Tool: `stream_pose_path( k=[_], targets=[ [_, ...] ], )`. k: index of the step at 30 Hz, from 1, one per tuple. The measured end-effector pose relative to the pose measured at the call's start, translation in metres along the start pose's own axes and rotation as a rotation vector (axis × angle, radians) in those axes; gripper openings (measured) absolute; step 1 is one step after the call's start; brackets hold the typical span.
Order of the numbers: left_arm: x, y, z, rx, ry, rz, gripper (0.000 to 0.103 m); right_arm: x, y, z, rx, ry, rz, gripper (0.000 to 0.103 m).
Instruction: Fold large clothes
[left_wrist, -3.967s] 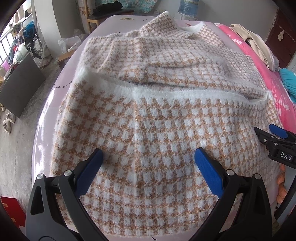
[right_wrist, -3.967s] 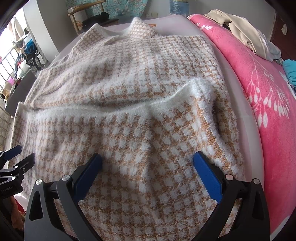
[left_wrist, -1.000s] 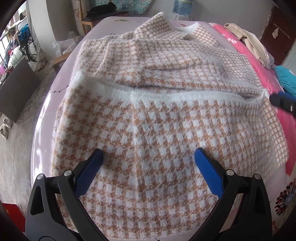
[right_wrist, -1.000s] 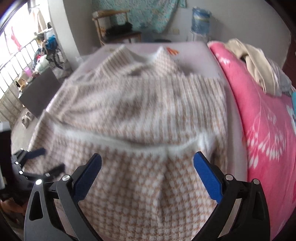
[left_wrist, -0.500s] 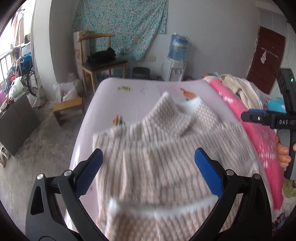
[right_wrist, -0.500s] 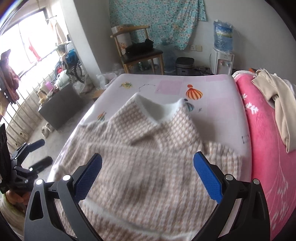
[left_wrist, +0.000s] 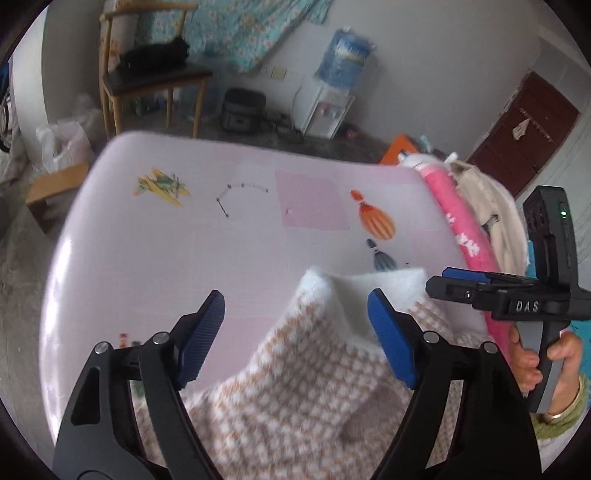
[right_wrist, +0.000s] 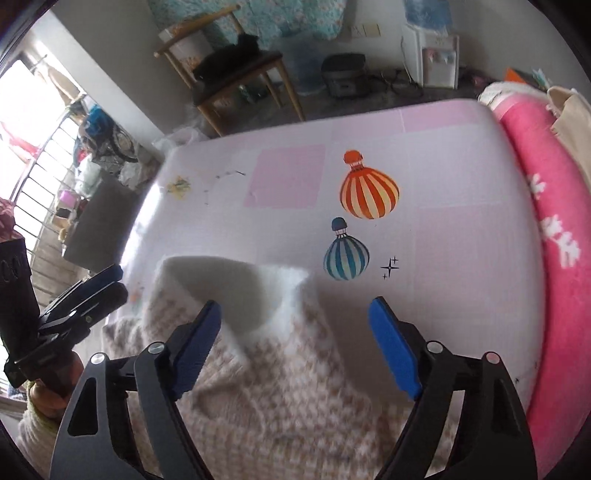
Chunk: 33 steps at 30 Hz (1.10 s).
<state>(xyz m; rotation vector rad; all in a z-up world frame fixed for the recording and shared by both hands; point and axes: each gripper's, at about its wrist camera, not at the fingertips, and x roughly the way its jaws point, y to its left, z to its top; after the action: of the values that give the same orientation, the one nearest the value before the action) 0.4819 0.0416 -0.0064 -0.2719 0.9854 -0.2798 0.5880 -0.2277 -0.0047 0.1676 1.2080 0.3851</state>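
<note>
**Both grippers at the collar end of a fluffy houndstooth sweater**

The sweater (left_wrist: 303, 387), a thick, fuzzy knit in tan-and-white houndstooth with a white collar (right_wrist: 258, 291), lies on the bed (left_wrist: 166, 258) over a pale pink sheet printed with balloons. Its collar end reaches toward the far part of the bed; the body runs back under both cameras.

It looks soft, limp and bulky. It should drape and sag from any held point, and the fluffy pile should give the pads good purchase, so slipping seems unlikely. A pinch may catch only the top layer. The firmer places to take hold are probably the shoulders on either side of the collar, or the thick white trim.

The left gripper (left_wrist: 295, 336) has just been closing but its jaws stand fairly wide, the collar between them and no pad pressing on it. The right gripper (right_wrist: 295, 343) has likewise been narrowing, jaws well apart over the collar's right side, gripping nothing.

The only legible writing is "DAS" on the right gripper's body, seen from the left wrist. The water bottle (left_wrist: 347, 59) label is unreadable.
</note>
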Motion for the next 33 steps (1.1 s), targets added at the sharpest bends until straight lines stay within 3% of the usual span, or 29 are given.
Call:
stream_pose_path(
  k=[3,5,6,8,9,10,11,13,19,23,25,29,31,33],
  targets=[
    [0.027,0.003,0.009,-0.037,0.043,-0.019,0.072,0.024,-0.007,0.007,0.025,0.045,-0.030,0.065],
    [0.036,0.004,0.012,-0.054,0.058,-0.028,0.069,0.032,-0.013,0.007,0.050,0.070,-0.027,0.047],
    [0.041,0.005,0.014,-0.062,0.067,-0.022,0.058,0.033,-0.014,0.007,0.054,0.075,-0.012,0.042],
    [0.049,0.006,0.014,-0.067,0.085,-0.013,0.041,0.030,-0.013,0.004,0.057,0.076,0.023,0.016],
    [0.051,0.006,0.016,-0.064,0.088,-0.021,0.036,0.025,-0.010,0.002,0.049,0.068,0.043,0.015],
    [0.049,0.004,0.016,-0.055,0.081,-0.029,0.022,0.019,-0.008,0.001,0.036,0.058,0.047,0.013],
    [0.042,-0.001,0.016,-0.031,0.066,-0.032,0.016,0.009,-0.001,-0.004,0.008,0.040,0.050,0.013],
    [0.020,-0.013,0.014,0.030,0.036,-0.041,0.012,-0.010,0.008,-0.011,-0.034,0.013,0.071,0.012],
    [-0.067,-0.049,-0.030,0.262,-0.043,-0.073,0.011,-0.075,0.034,-0.070,-0.218,-0.074,0.100,0.013],
    [-0.101,-0.058,-0.089,0.376,-0.009,-0.097,0.011,-0.092,0.041,-0.129,-0.360,-0.038,0.075,0.018],
    [-0.104,-0.056,-0.117,0.415,0.030,-0.081,0.011,-0.105,0.039,-0.137,-0.367,-0.041,0.104,0.021],
    [-0.090,-0.054,-0.155,0.448,0.085,-0.019,0.011,-0.133,0.031,-0.121,-0.237,-0.146,0.304,0.024],
    [-0.086,-0.052,-0.161,0.440,0.078,-0.006,0.011,-0.124,0.038,-0.112,-0.209,-0.142,0.347,0.024],
    [-0.084,-0.050,-0.161,0.424,0.067,0.001,0.012,-0.096,0.052,-0.112,-0.222,-0.090,0.330,0.024]
  ],
)
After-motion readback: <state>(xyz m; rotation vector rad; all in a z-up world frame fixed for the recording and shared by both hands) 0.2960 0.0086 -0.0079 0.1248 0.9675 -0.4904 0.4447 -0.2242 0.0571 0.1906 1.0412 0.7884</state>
